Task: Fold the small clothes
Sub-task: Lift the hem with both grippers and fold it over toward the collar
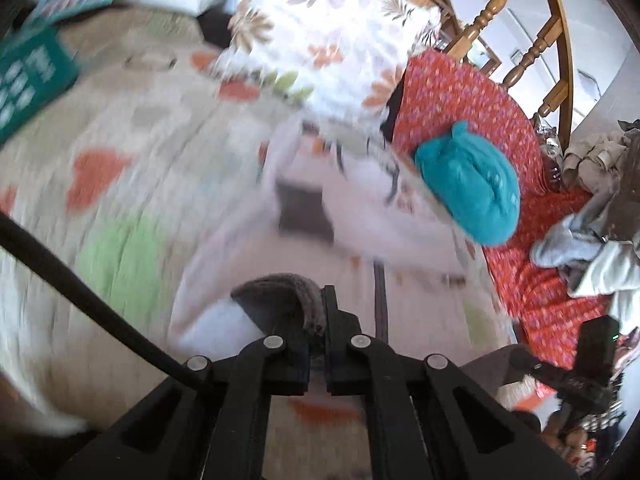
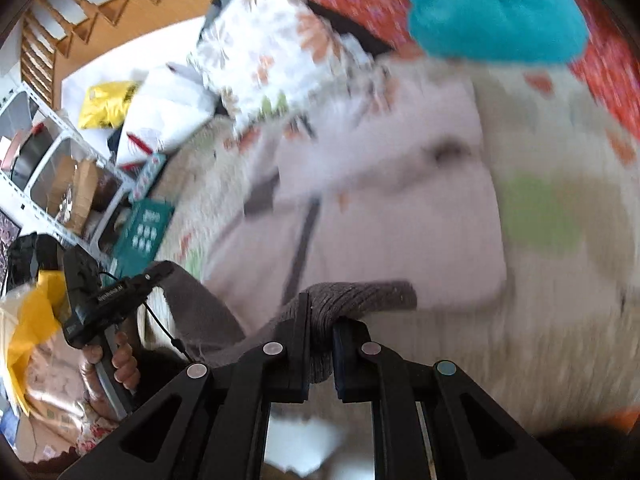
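A pale pink garment [image 1: 320, 216] with grey trim lies on the patterned bedspread [image 1: 132, 184], blurred by motion. My left gripper [image 1: 318, 320] is shut on its grey ribbed hem [image 1: 280, 300]. In the right wrist view the same garment [image 2: 380, 220] spreads ahead, and my right gripper [image 2: 320, 320] is shut on the grey ribbed hem [image 2: 360, 296], which bunches between the jaws. The left gripper [image 2: 100, 304] and the hand holding it show at the left of the right wrist view.
A teal folded cloth [image 1: 468, 188] sits on a red patterned fabric [image 1: 460, 96]. A floral pillow [image 1: 320, 32] lies behind. A wooden chair back [image 1: 520, 40] and a pile of clothes [image 1: 592, 208] are at right. A teal box [image 1: 28, 80] is at left.
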